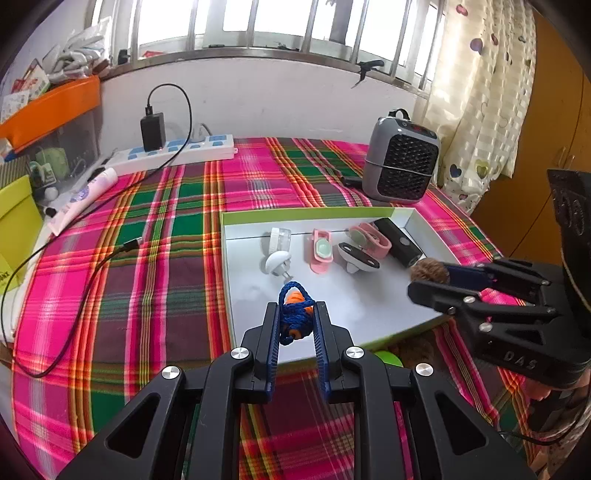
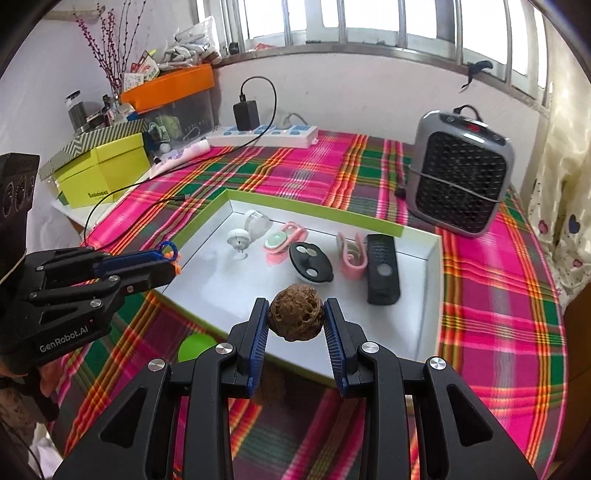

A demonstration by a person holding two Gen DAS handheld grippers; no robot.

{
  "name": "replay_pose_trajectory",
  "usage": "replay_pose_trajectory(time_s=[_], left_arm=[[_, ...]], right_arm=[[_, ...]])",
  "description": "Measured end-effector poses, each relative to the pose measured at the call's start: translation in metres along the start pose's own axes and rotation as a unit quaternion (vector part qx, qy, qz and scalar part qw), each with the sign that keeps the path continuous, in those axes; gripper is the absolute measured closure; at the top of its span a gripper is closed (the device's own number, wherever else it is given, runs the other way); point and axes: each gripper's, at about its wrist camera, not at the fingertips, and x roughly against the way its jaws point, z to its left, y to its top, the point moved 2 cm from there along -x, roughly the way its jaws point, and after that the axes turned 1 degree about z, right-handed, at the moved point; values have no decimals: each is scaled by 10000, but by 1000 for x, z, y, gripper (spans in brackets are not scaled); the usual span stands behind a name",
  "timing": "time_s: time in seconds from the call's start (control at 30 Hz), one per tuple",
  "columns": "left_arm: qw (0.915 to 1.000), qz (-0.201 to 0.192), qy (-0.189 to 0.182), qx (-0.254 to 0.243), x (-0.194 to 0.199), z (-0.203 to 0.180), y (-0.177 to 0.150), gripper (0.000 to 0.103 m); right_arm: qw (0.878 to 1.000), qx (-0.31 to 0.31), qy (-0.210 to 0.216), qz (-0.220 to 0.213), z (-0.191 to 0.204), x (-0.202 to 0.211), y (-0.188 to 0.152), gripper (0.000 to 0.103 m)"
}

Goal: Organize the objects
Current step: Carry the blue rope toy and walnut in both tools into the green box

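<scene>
Barred window point(image 1: 280, 22) runs above a white wall point(image 1: 277, 99), daylight strong through it. Below the window, a table under a pink-green plaid cloth point(image 1: 155, 236). Right of the window, a heart-print curtain point(image 1: 476, 110), then a yellow-brown cabinet point(image 1: 554, 110). Left of the window, an orange-lidded bin point(image 2: 173, 88) and dried twigs point(image 2: 107, 48).

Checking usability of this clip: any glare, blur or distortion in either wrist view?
Left wrist view: windows blown out, strong fisheye bending, orange item with blue cord in the left gripper sharp. Right wrist view: same window glare, walnut in the right gripper sharp, tablecloth smeared toward the edges.
</scene>
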Motion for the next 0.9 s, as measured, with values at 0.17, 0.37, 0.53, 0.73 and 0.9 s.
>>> replay_pose_trajectory(time_s=[0.17, 0.37, 0.53, 0.73, 0.9], left_arm=[[10000, 90, -16, 8, -12, 3, 6, 87], [9998, 202, 14, -57, -26, 6, 10, 87], [9995, 303, -11, -100, -36, 6, 12, 87], [9992, 391, -25, -96, -47, 7, 12, 87], [9990, 414, -21, -144, -52, 5, 14, 87]], right_arm=[[9998, 100, 63, 153, 4, -14, 3, 72], [9992, 159, 184, 310, 7, -30, 7, 72], [9988, 172, 223, 392, 7, -38, 8, 72], [9982, 250, 203, 500, 8, -48, 10, 72], [9980, 257, 198, 543, 7, -56, 11, 72]])
